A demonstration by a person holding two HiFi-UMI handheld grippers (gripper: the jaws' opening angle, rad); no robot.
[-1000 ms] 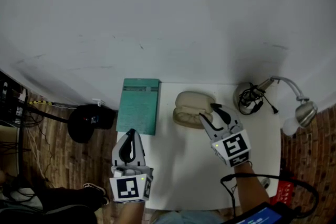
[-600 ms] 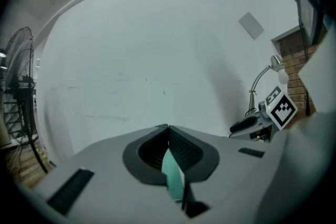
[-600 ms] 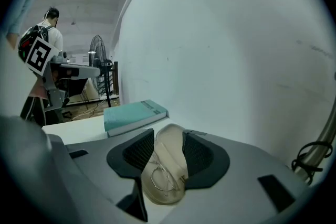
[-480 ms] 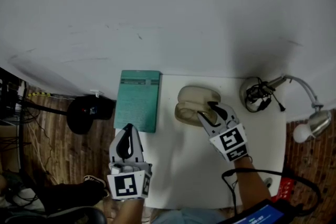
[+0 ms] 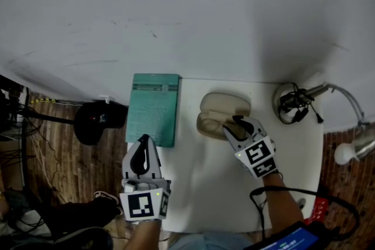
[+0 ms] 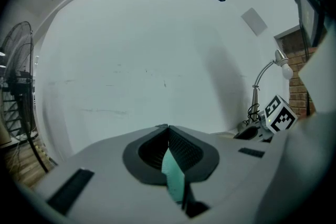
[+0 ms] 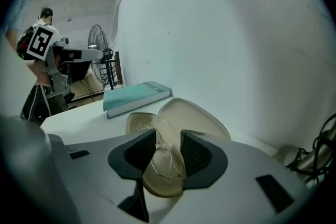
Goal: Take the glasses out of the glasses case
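Observation:
The beige glasses case (image 5: 224, 113) lies open on the white table (image 5: 199, 196), lid toward the wall. In the right gripper view the case (image 7: 194, 115) holds thin wire-framed glasses (image 7: 167, 161). My right gripper (image 5: 234, 124) reaches down into the case, its jaws closing, one on each side of the glasses, and the pads do not press on the frame (image 7: 168, 139). My left gripper (image 5: 142, 142) hovers at the table's left edge, just short of a teal book, shut with nothing in it (image 6: 168, 127).
A teal book (image 5: 153, 108) lies left of the case. A desk lamp (image 5: 345, 126) and a coil of cable (image 5: 293, 103) sit at the table's right end. The wall stands close behind. A dark object (image 5: 96, 123) rests on the wooden floor at left.
My right gripper has dropped down to the open case and its jaws have narrowed around the glasses. The left gripper has sunk only slightly.

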